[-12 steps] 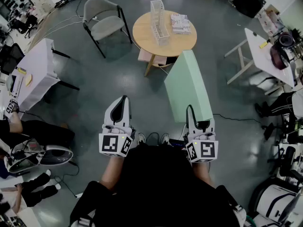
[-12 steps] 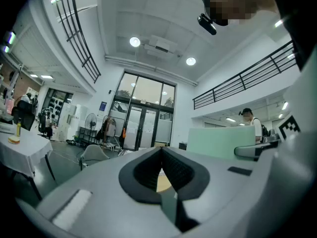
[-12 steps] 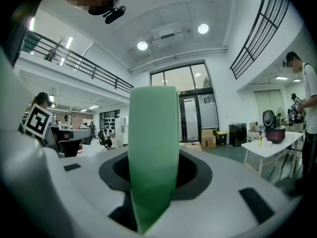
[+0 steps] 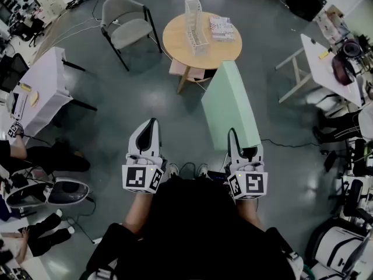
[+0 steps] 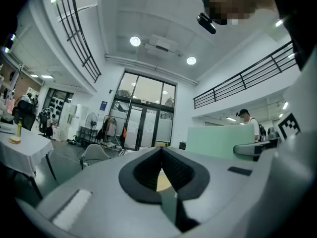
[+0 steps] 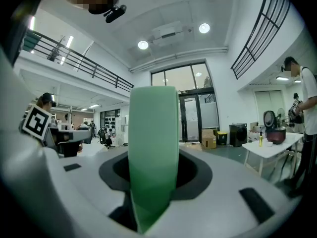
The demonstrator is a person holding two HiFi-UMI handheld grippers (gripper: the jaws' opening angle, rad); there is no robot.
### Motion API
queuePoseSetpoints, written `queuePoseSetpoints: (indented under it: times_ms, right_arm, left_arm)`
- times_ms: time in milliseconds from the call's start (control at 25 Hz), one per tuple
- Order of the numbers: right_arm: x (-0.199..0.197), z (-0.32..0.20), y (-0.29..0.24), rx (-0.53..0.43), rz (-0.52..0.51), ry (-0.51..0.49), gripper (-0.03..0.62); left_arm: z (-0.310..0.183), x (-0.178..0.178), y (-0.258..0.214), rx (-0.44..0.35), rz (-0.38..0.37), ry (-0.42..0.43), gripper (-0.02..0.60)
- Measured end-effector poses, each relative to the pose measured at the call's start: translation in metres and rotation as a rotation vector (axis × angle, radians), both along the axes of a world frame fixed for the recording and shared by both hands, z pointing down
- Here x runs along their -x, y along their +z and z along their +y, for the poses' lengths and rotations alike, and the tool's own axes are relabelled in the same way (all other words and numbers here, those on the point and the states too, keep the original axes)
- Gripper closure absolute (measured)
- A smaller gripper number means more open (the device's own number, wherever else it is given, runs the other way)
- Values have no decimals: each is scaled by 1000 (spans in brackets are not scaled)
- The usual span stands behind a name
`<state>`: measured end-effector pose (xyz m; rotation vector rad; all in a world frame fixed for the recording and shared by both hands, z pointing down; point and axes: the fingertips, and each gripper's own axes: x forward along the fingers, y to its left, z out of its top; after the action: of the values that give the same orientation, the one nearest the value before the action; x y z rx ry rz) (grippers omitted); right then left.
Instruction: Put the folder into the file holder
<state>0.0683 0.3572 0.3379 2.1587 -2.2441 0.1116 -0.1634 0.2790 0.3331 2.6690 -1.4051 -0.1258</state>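
A glossy grey floor carries a round wooden table, 1 grey chair nearby and a white table.

We record one change only: the seated person's dark legs, far left of the round table, have shifted slightly and drawn in.

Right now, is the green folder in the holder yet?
Not yet. Done: the right claw is gripping the green folder, so it looks picked up. In hand: carrying it. The file holder stands on the round table, some way ahead. Left to do: walk over and slide the folder in. The left claw is shut and empty.
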Motion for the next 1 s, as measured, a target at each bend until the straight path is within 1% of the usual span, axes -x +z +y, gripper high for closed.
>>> queuePoseSetpoints:
  times_ms: [120,280,520,760,1000]
  right_arm:
    - [5,-2,-1,-2,6,-2,447]
    - [11,-8,-2,-6,-13,5,445]
    - [20,-10,0,6,-28,14,445]
    - [46,-19,2,5,-23,25,445]
    - [67,-25,4,-13,-15,42,445]
  left_arm:
    - [-1,3,1,1,2,0,577]
    - [-5,8,3,0,5,2,577]
    - [-4,12,5,4,-6,26,577]
    - [-14,32,8,10,-10,50,577]
    - [-20,47,22,31,-5,86,577]
